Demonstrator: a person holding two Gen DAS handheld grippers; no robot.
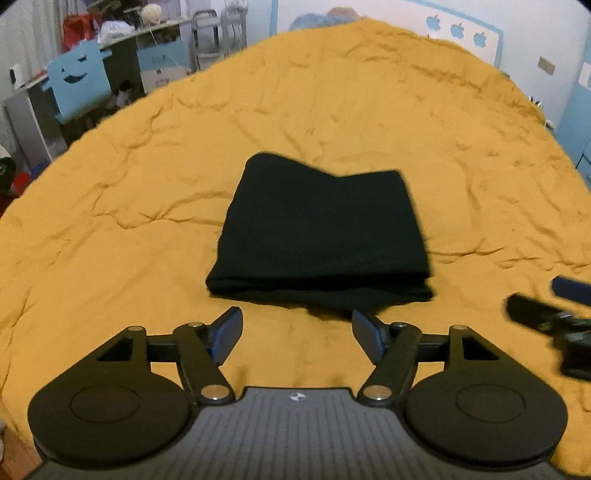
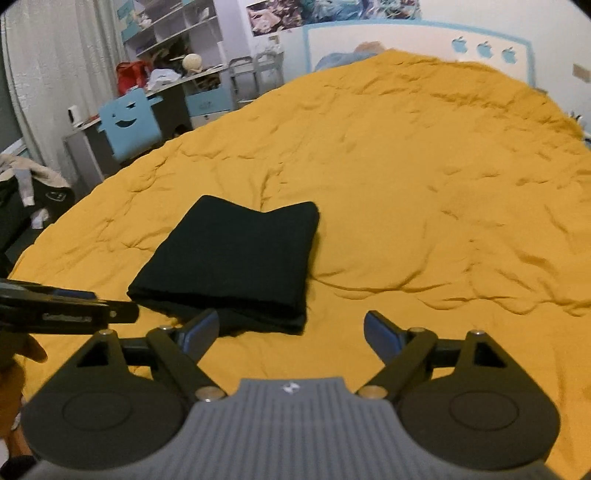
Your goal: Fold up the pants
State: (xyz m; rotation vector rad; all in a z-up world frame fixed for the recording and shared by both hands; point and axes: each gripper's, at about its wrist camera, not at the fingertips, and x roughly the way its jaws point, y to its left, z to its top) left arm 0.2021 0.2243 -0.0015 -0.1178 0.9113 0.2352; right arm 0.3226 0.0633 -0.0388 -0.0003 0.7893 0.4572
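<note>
While its blue-padded fingers stand spread wide with nothing between them, the left gripper [image 1: 297,334] hangs just above the yellow bedspread [image 1: 129,229], the near edge of the folded black pants [image 1: 321,229] lying just beyond its fingertips at 12 o'clock. The right gripper [image 2: 291,334] is likewise spread and holds nothing; in its view the pants [image 2: 232,258] sit at 11 o'clock, their near corner just past its left finger. Each gripper shows in the other's view: the right one [image 1: 546,310] at 3 o'clock in the left wrist view, the left one [image 2: 74,306] at 9 o'clock in the right wrist view, touching nothing.

Folded into a thick rectangle with layered edges toward the cameras, the pants rest flat on the wrinkled bedspread. Beyond the bed at 10 to 11 o'clock stand a blue chair [image 2: 129,123] with a face cut-out, a cluttered bench [image 2: 177,83] and shelves [image 2: 173,22]. Blue apple stickers [image 2: 484,48] mark the far wall at 1 o'clock.
</note>
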